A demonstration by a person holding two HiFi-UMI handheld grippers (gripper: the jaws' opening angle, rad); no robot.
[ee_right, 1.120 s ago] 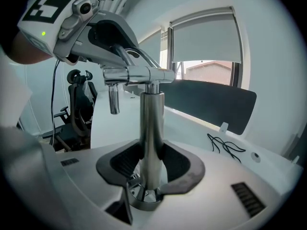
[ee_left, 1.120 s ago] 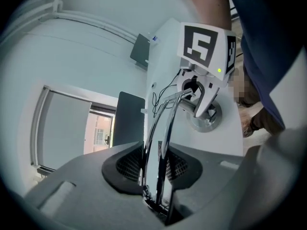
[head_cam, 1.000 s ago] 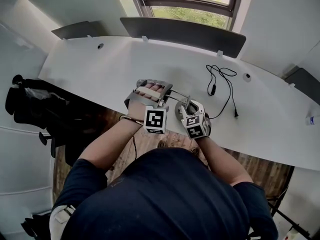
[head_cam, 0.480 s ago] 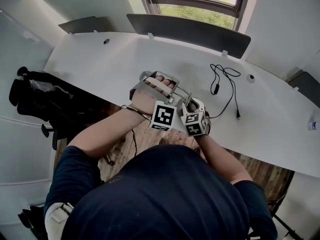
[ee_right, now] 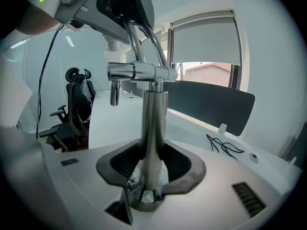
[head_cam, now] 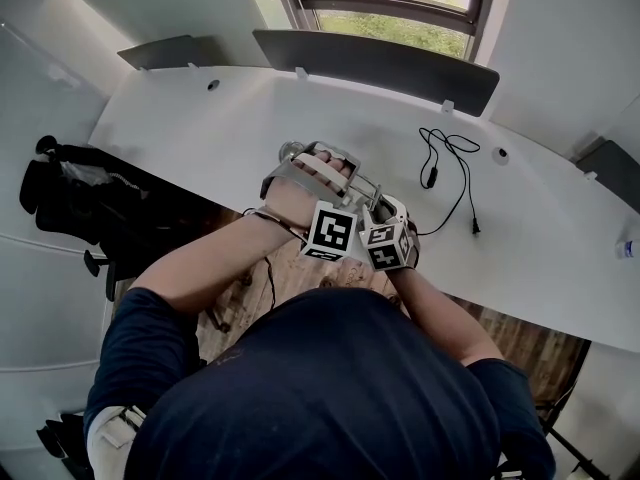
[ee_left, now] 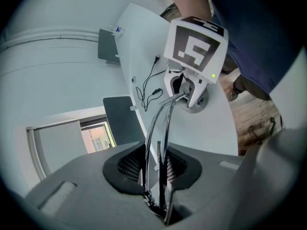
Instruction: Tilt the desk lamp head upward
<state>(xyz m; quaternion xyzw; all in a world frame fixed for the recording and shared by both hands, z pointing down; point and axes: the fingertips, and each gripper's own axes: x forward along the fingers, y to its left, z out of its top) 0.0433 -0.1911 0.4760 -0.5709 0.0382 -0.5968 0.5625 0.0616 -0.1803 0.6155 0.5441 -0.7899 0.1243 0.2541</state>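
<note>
The desk lamp has a chrome post (ee_right: 152,123) with a crossbar joint (ee_right: 139,72) and two thin chrome rods (ee_left: 160,133) arching away from it. My right gripper (ee_right: 151,164) is shut on the post just above the round base (ee_left: 195,102). My left gripper (ee_left: 153,164) is shut on the twin rods further along the arm. In the head view both grippers sit side by side at the near edge of the white desk (head_cam: 200,133), left gripper (head_cam: 315,168) beside right gripper (head_cam: 385,213). The lamp head is hidden behind the left gripper and hand.
A black cable (head_cam: 445,163) lies coiled on the desk right of the lamp. Dark divider panels (head_cam: 375,63) stand along the back edge under the window. A black office chair (head_cam: 70,198) is at the left, a small bottle (head_cam: 625,248) at the far right.
The left gripper has turned on the rods, and its marker cube has swung in close beside the right gripper's cube. The right gripper has stayed on the post.
</note>
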